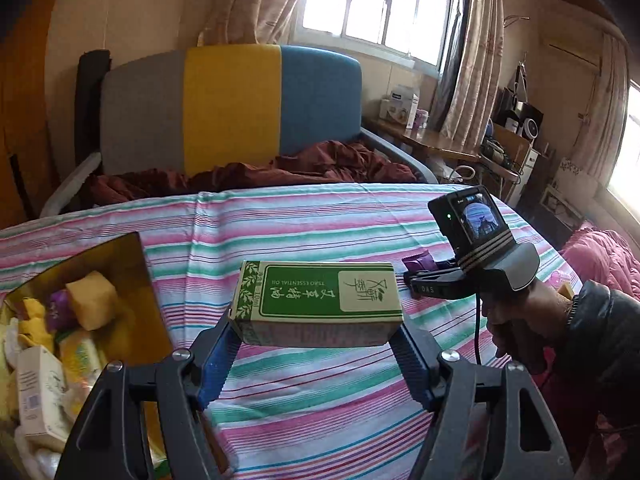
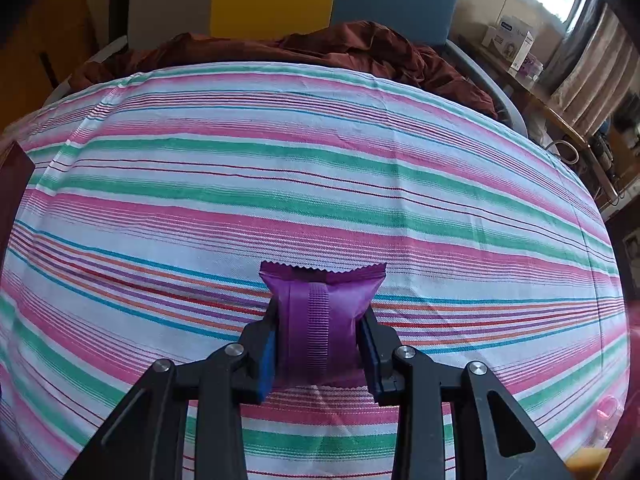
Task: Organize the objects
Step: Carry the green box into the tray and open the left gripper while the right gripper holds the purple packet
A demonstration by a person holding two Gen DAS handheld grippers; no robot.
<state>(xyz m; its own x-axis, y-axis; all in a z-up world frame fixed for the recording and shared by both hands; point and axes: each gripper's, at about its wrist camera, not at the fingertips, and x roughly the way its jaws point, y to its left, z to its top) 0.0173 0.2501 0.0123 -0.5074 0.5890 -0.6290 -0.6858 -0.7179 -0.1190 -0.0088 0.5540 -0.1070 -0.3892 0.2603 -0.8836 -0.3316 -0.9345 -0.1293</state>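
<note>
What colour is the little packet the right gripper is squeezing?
Purple. The packet shows best in the right wrist view, pinched in the right gripper.

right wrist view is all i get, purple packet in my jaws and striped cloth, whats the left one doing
Observer: The left gripper is shut on a green and tan box, held above the striped cloth.
Operator: where does stuff go, i see no bin
Observer: A gold-lined container sits at the left of the cloth, already holding a yellow sponge block and other small packs.
Operator: is my gripper near it
Observer: No, the right gripper with its purple packet is on the far side of the box from the container.
</note>
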